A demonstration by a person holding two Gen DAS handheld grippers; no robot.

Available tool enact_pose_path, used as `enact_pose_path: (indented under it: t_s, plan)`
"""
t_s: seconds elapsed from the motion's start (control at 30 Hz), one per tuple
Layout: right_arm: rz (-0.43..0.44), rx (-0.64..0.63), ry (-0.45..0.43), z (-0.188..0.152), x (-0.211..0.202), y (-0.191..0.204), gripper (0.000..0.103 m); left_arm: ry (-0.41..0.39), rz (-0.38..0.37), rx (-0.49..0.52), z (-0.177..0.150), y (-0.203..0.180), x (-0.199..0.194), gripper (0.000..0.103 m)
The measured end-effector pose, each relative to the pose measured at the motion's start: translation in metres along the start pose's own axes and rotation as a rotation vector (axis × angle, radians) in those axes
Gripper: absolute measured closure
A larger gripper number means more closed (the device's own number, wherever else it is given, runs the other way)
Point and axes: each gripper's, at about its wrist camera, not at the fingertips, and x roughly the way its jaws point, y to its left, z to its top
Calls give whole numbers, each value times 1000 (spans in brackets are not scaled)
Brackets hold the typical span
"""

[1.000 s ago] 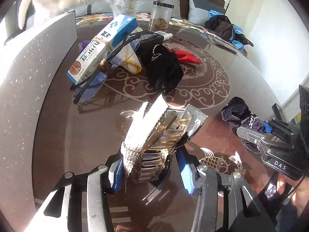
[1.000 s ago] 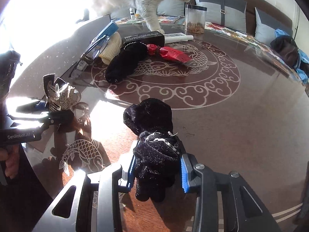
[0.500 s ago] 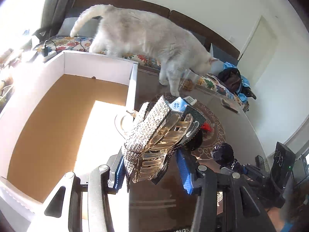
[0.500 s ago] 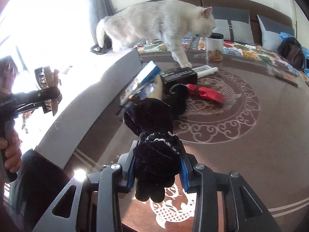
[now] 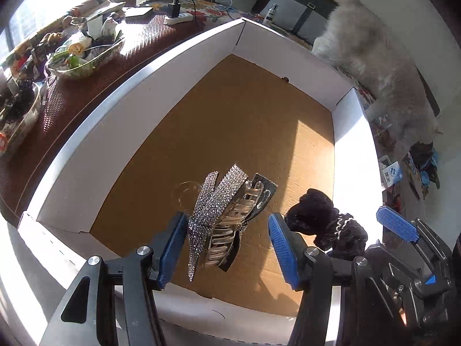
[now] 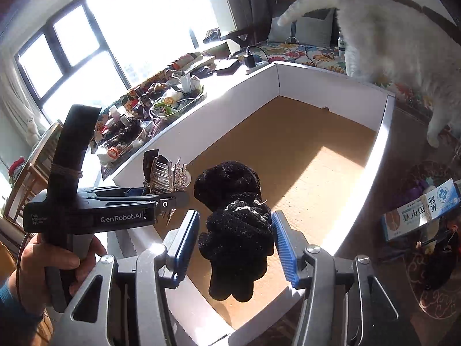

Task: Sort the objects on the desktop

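A white cardboard box (image 5: 115,132) with a brown floor lies below both grippers; it also shows in the right wrist view (image 6: 331,95). My left gripper (image 5: 227,245) is open above the box, its jaws apart. A rhinestone hair claw clip (image 5: 222,216) sits between them, touching the left pad only. My right gripper (image 6: 234,245) is open too, with a black glove (image 6: 236,230) between its pads, loose, over the box's near corner. The glove (image 5: 325,225) and the clip (image 6: 164,173) each show in the other view.
A white cat (image 6: 403,57) stands on the table just past the box's far right wall. A blue and white medicine box (image 6: 420,210) and dark items lie on the table at right. A cluttered shelf with bowls (image 5: 83,54) runs left of the box.
Both grippers moved from above the table to over the box. Both jaws have opened; the clip and glove, gripped before, now sit loose between the pads.
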Motion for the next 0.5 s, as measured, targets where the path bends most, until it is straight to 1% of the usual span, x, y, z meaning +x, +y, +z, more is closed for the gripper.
enact_pose_path:
  t_s: [0.03, 0.07, 0.13, 0.17, 0.23, 0.3, 0.33, 0.37, 0.43, 0.5]
  plan:
    - [-9, 4, 9, 0, 6, -1, 26, -11, -1, 5, -1, -2, -3, 40]
    - [-23, 6, 3, -2, 7, -2, 26, -25, 2, 6, -1, -3, -7, 31]
    - [-28, 19, -23, -6, 1, -7, 25, -68, 4, 6, 0, -5, -15, 25]
    - [-31, 25, -40, -10, -4, -12, 23, -88, 2, 9, -1, -7, -19, 25]
    - [-63, 24, -91, -21, -21, -25, 18, -125, -18, 21, -6, -17, -30, 25]
    - [-114, 20, -159, -36, -45, -41, 12, -161, -44, 49, -15, -34, -42, 25]
    - [-149, 26, -189, -46, -58, -51, 7, -174, -63, 70, -20, -47, -47, 25]
    - [-183, 36, -217, -59, -71, -63, 4, -183, -88, 94, -25, -60, -52, 25]
    - [-250, 69, -248, -87, -90, -90, 2, -191, -155, 150, -37, -91, -59, 25]
    - [-333, 119, -237, -118, -105, -127, 2, -185, -219, 222, -51, -129, -63, 25]
